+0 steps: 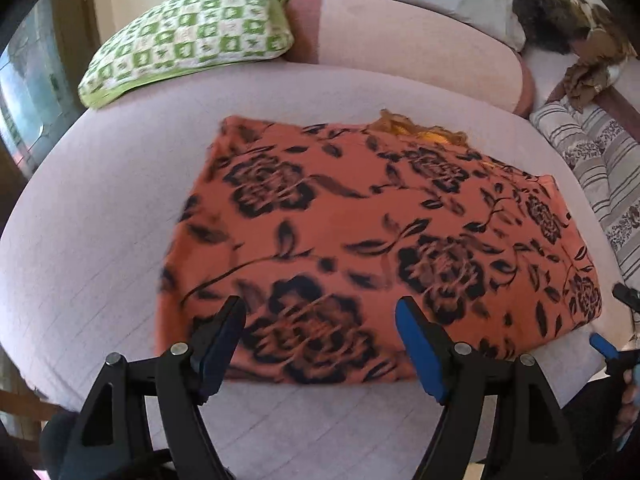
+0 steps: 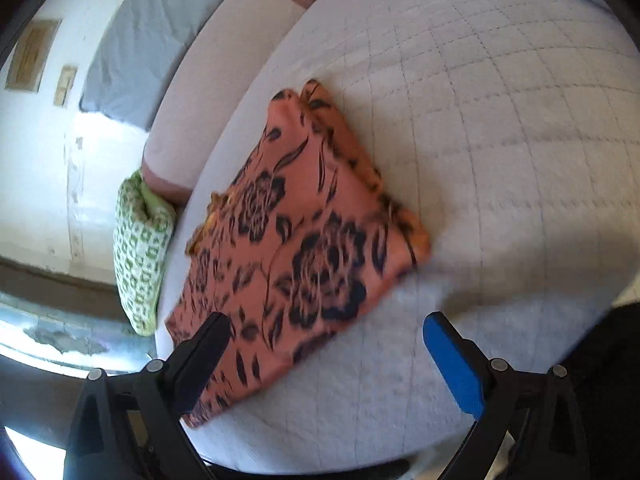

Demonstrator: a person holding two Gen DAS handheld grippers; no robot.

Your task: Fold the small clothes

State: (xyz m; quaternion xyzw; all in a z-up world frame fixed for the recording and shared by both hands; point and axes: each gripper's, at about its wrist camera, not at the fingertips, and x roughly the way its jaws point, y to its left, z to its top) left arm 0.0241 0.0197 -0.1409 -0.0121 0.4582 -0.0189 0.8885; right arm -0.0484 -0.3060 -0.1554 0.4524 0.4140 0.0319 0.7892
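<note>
An orange garment with black flower print (image 1: 372, 236) lies folded flat into a rough rectangle on the pale quilted bed (image 1: 100, 208). A bit of yellow-orange lining shows at its far edge. My left gripper (image 1: 320, 312) hovers over the garment's near edge, jaws wide apart, nothing between the pads. In the right wrist view the same garment (image 2: 304, 248) lies to the left. My right gripper (image 2: 328, 328) stands open above its near corner and the bare quilt (image 2: 500, 140), holding nothing. The right gripper's tips also show at the left wrist view's right edge.
A green-and-white checked pillow (image 1: 188, 36) lies at the bed's far left, also visible as the pillow (image 2: 138, 256). A pink bolster (image 1: 408, 40) runs along the back. Striped cushions (image 1: 596, 168) and crumpled brown cloth (image 1: 588, 76) sit at the right.
</note>
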